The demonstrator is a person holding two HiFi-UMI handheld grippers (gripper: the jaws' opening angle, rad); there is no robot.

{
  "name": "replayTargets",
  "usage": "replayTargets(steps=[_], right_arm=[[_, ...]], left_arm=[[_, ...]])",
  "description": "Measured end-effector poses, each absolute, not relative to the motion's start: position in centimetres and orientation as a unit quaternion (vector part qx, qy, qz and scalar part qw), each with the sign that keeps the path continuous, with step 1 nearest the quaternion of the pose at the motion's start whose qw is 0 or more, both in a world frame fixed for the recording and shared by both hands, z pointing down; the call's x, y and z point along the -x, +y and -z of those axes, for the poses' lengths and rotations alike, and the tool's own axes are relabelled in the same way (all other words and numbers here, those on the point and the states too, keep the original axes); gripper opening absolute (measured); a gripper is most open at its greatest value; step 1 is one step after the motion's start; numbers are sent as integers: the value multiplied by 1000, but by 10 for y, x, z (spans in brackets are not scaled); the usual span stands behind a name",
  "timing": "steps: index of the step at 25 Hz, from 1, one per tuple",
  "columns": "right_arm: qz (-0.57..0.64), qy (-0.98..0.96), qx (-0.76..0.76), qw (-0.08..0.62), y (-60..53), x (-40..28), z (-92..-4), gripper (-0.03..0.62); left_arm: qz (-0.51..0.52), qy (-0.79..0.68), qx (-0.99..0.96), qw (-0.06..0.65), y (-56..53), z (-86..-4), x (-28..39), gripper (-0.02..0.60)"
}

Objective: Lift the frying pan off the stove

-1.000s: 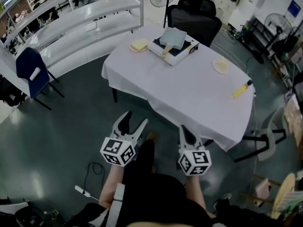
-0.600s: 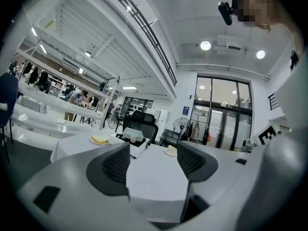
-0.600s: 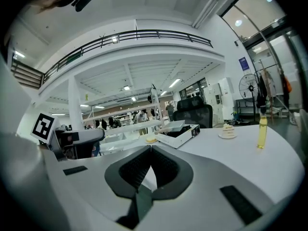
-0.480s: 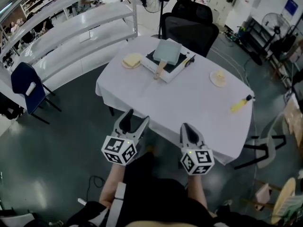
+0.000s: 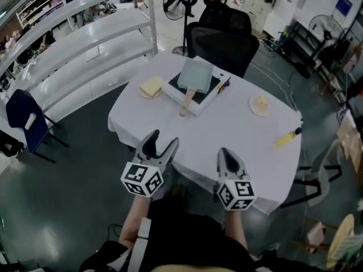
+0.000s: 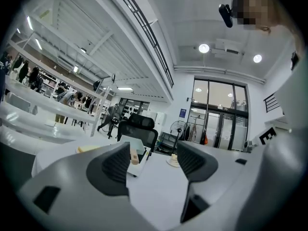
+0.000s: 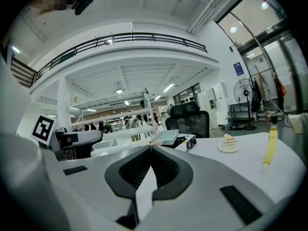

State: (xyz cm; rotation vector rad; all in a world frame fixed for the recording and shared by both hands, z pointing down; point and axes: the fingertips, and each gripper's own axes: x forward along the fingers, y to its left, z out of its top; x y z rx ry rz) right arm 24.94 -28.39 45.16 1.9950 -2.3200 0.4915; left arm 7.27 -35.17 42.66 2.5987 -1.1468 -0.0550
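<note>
A square pale-green frying pan (image 5: 197, 74) with a wooden handle (image 5: 185, 103) rests on a portable stove (image 5: 206, 93) at the far side of the white-clothed table (image 5: 227, 135). Both grippers are held at the near edge of the table, well short of the pan. My left gripper (image 5: 159, 145) is open and empty. My right gripper (image 5: 228, 158) is shut on nothing. In the left gripper view the pan (image 6: 126, 141) shows far off between the jaws of the left gripper (image 6: 151, 160). The right gripper view shows the pan (image 7: 166, 137) beyond the closed tips of the right gripper (image 7: 150, 149).
A plate of bread (image 5: 151, 87) lies left of the stove. On the right are a plate with cake (image 5: 260, 103) and a yellow bottle (image 5: 287, 137). Black office chairs (image 5: 221, 38) stand behind the table. A blue chair (image 5: 25, 118) and long white benches (image 5: 85, 55) are to the left.
The person has stepped toward the table, so the table and pan now sit nearer and lower in view. Both grippers keep their pose and jaw state.
</note>
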Motion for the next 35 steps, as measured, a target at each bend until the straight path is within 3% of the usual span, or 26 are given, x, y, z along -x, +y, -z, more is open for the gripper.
replayTargets(steps=[14, 35], right_arm=[[-148, -726, -671, 12, -355, -270, -457, 6], [-174, -723, -666, 55, -386, -274, -475, 6]], left_arm=[[17, -364, -919, 151, -435, -436, -99, 288], [-15, -362, -906, 219, -496, -471, -110, 288]])
